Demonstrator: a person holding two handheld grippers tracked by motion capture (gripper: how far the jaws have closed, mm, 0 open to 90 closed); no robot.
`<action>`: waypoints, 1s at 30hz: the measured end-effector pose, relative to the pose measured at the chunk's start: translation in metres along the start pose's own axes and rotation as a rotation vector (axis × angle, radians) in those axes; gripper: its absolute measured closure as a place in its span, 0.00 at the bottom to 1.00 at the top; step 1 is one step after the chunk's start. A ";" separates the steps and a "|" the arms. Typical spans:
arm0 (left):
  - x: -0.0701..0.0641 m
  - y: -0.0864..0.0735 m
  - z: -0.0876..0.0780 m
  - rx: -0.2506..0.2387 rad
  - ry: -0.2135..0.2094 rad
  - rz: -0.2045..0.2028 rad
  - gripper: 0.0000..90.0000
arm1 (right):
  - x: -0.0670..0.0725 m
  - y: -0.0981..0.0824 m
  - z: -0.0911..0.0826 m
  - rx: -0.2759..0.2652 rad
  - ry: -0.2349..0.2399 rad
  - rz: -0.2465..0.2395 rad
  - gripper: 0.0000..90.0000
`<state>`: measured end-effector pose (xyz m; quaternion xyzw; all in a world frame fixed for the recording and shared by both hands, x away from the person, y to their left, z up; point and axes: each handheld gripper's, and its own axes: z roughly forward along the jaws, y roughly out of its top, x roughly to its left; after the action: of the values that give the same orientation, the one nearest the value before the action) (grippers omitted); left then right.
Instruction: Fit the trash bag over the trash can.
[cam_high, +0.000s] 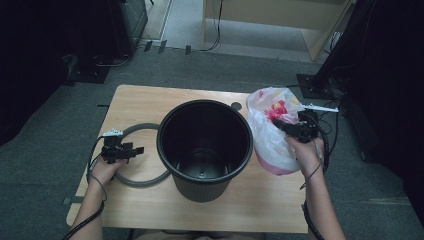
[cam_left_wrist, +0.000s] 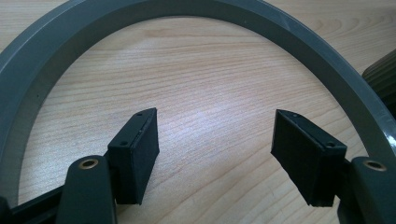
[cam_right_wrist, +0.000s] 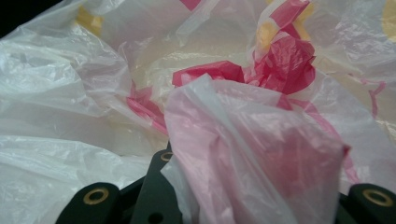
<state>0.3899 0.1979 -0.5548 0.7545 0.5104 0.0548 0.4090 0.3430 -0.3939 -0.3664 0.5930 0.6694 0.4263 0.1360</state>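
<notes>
Wooden table (cam_high: 145, 102) | black bucket (cam_high: 205, 150) empty | right gripper (cam_high: 286, 127) clamps plastic bag (cam_high: 270, 135)

dim overhead pic, dark corners; gripper views bright, slight glare.

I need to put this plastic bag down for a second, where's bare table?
Bare wood lies along the table near edge in front of the black bin, and across the far left corner behind the grey ring. The middle is crowded: ring, bin and plastic bag sit side by side.
</notes>
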 end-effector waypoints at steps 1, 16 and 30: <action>0.000 0.000 0.000 -0.001 0.000 -0.001 0.36 | 0.001 0.003 -0.002 -0.001 0.003 0.001 0.86; 0.001 -0.001 0.000 -0.007 -0.006 -0.003 0.36 | 0.003 0.033 -0.030 -0.039 -0.026 -0.019 0.86; 0.000 -0.001 0.000 -0.007 -0.006 0.003 0.36 | 0.031 0.055 -0.045 -0.044 0.054 -0.037 0.86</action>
<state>0.3895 0.1977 -0.5557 0.7539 0.5077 0.0549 0.4133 0.3415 -0.3872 -0.2893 0.5658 0.6741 0.4542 0.1385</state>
